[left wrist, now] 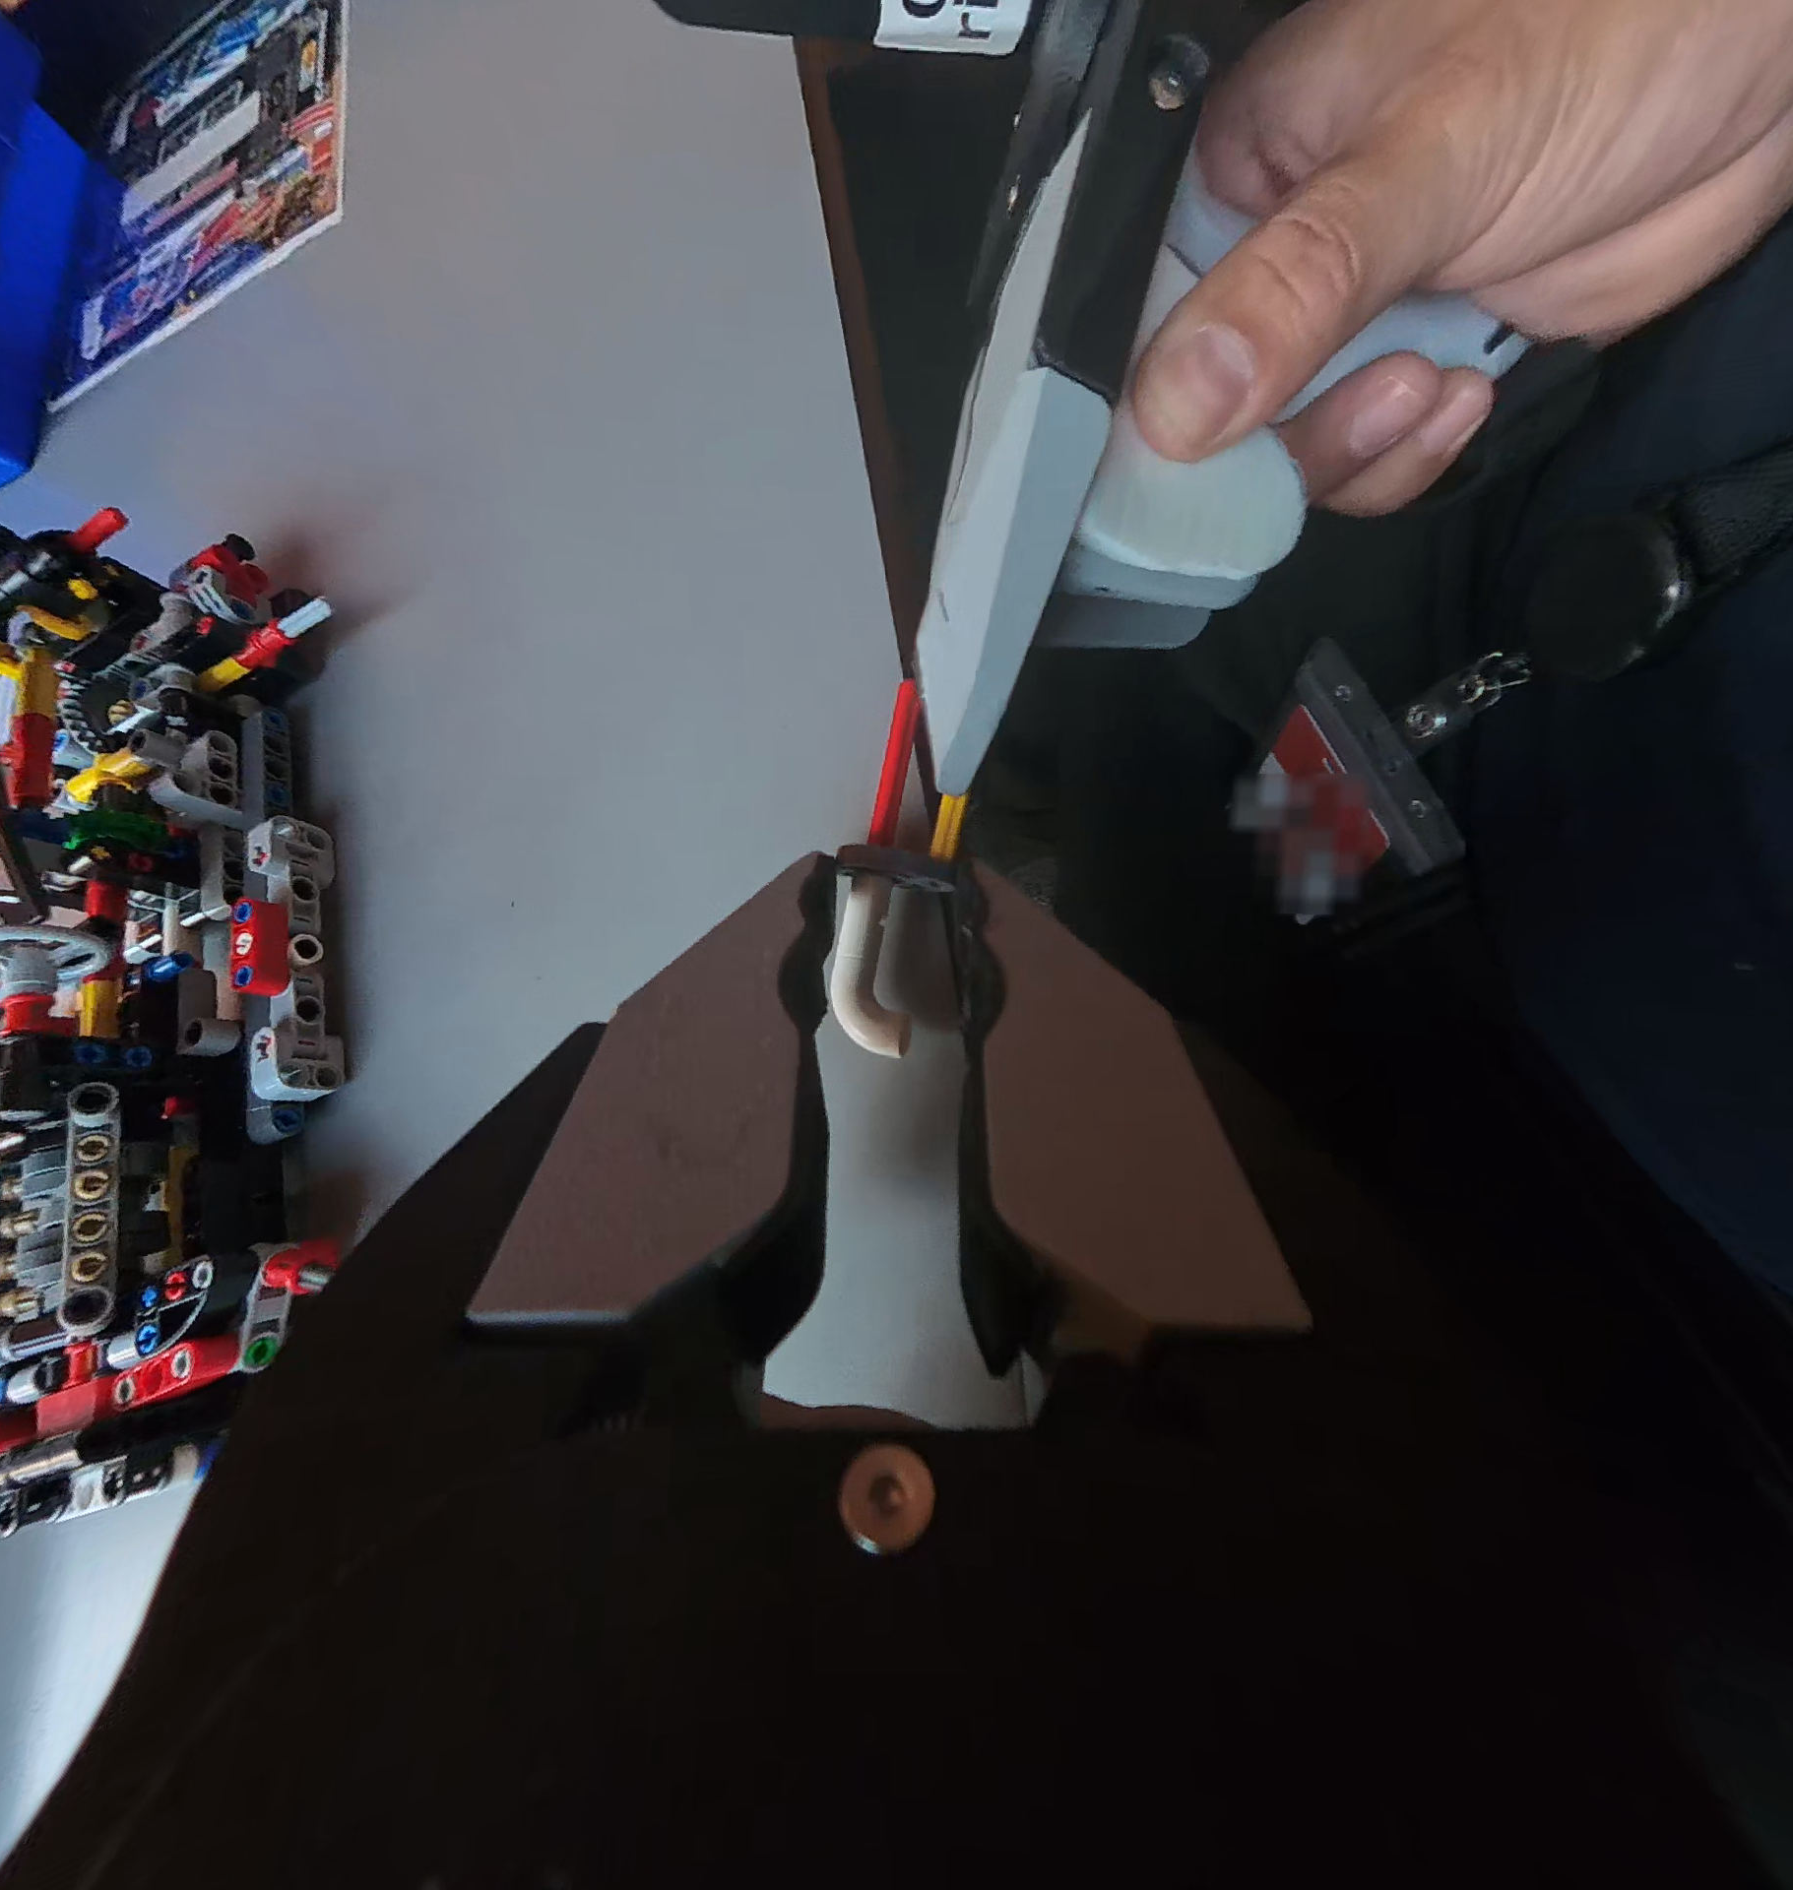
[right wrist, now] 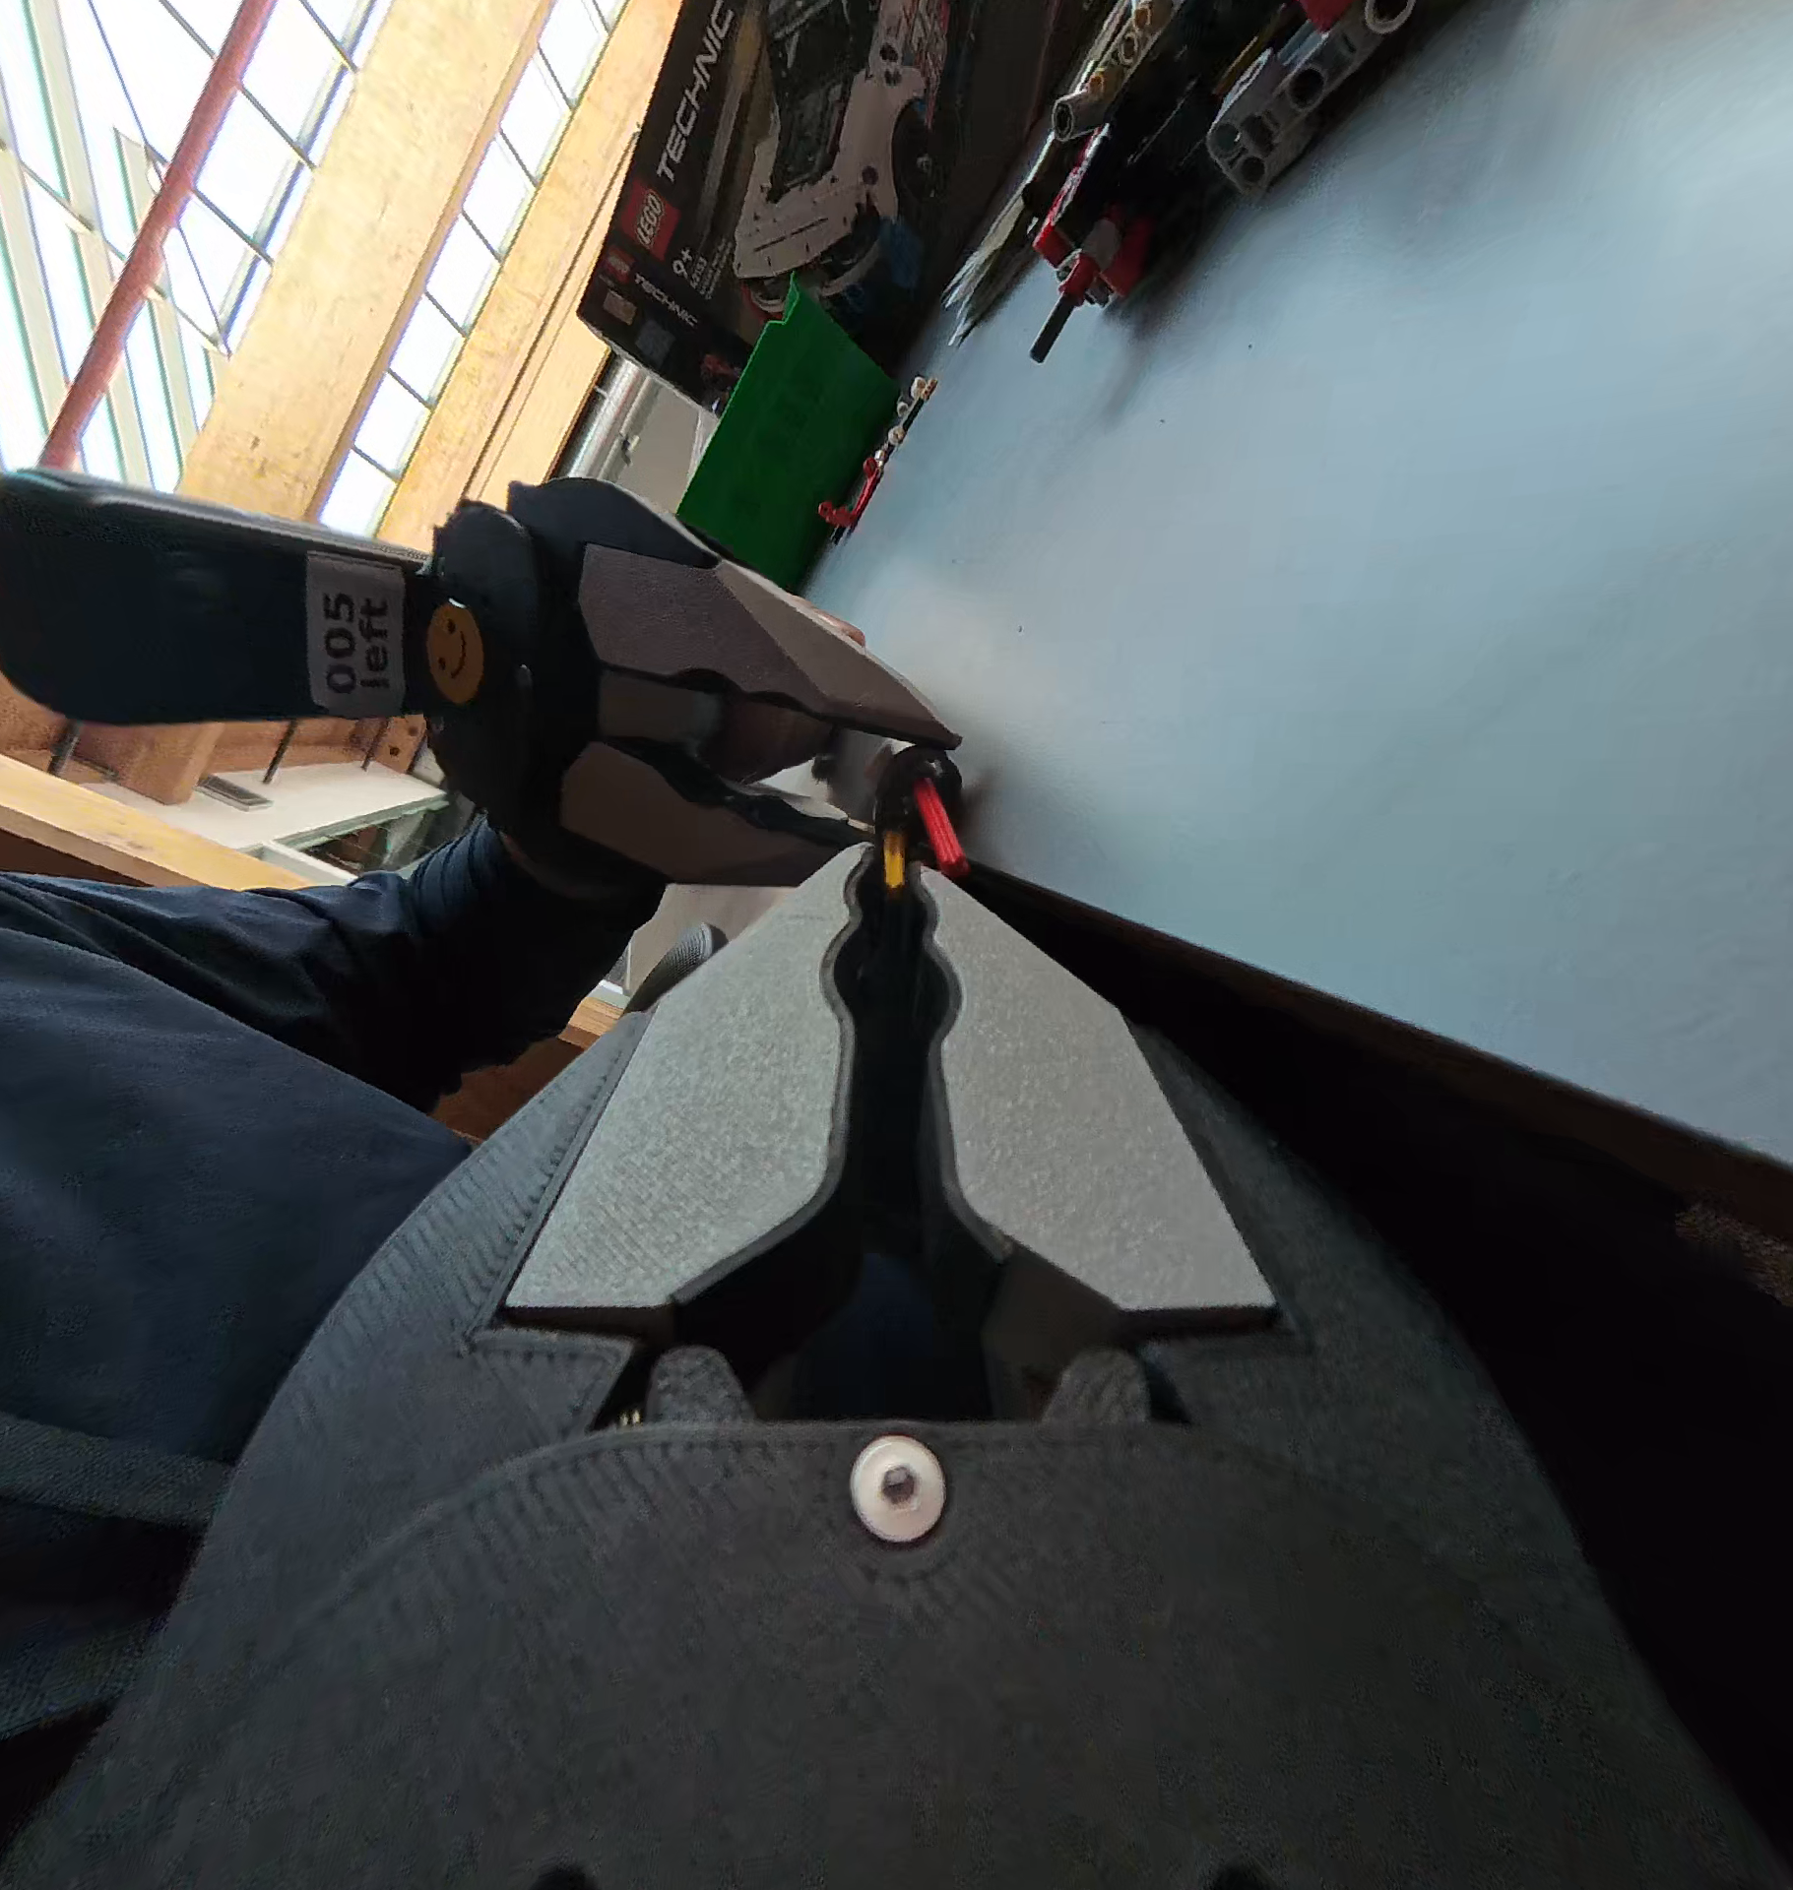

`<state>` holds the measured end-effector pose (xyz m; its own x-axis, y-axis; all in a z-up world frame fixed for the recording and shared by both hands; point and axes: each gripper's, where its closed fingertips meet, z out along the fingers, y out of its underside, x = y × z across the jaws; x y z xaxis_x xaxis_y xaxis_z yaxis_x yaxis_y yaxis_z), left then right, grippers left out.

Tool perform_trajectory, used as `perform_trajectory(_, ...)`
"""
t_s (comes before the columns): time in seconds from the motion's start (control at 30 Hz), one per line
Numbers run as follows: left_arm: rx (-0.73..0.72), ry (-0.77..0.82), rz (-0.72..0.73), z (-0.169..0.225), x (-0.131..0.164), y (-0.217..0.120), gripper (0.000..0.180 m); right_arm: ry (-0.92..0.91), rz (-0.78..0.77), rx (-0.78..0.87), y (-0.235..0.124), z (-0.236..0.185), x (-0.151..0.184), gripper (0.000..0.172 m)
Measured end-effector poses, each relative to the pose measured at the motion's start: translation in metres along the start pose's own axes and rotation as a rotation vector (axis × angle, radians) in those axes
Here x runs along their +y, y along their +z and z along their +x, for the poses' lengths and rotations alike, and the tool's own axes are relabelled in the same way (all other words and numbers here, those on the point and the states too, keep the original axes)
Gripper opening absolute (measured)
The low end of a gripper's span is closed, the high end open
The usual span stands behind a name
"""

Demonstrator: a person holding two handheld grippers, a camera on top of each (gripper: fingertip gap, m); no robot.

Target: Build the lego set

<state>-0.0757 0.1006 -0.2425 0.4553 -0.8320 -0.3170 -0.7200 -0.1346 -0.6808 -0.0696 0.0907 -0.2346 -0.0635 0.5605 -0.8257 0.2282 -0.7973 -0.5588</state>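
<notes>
**Two claws meet on a small brick assembly at the surface edge**

The grey surface (left wrist: 585, 532) carries a large brick-built model (left wrist: 135, 972), well apart from both claws. At the surface edge, the left claw (left wrist: 897, 880) is clenched on a small black connector (left wrist: 897, 869) with a beige bent pipe (left wrist: 861, 972). The right claw (right wrist: 893, 869) is clenched on a thin yellow axle (right wrist: 893, 857); a red axle (right wrist: 941, 823) stands beside it. These parts look light, stiff and slippery, so grip them across flat sides.
</notes>
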Motion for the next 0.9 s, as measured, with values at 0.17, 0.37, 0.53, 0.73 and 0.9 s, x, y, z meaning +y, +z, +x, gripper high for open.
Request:
perform_trajectory(0.17,0.026,-0.022,0.002,-0.0001,-0.0001,0.0002,0.021,-0.099,0.01,0.028,0.0013,-0.0003,-0.0009,0.001)
perform_trajectory(0.37,0.049,-0.049,0.002,-0.0022,0.0006,0.0006,0.021,-0.254,0.002,0.081,0.0031,0.0006,-0.0032,0.001)
perform_trajectory(0.53,0.077,-0.077,0.002,-0.002,0.001,0.0005,0.02,-0.235,0.017,0.057,0.0043,0.0005,-0.0049,0.001)
perform_trajectory(0.73,0.076,-0.077,-0.003,-0.002,0.0016,0.0008,0.021,-0.278,0.018,0.084,0.0072,-0.0006,-0.0031,0.001)
perform_trajectory(0.9,0.057,-0.09,-0.014,-0.0021,0.0021,0.0011,0.02,-0.288,0.034,0.115,0.0098,-0.001,-0.0038,0.0)
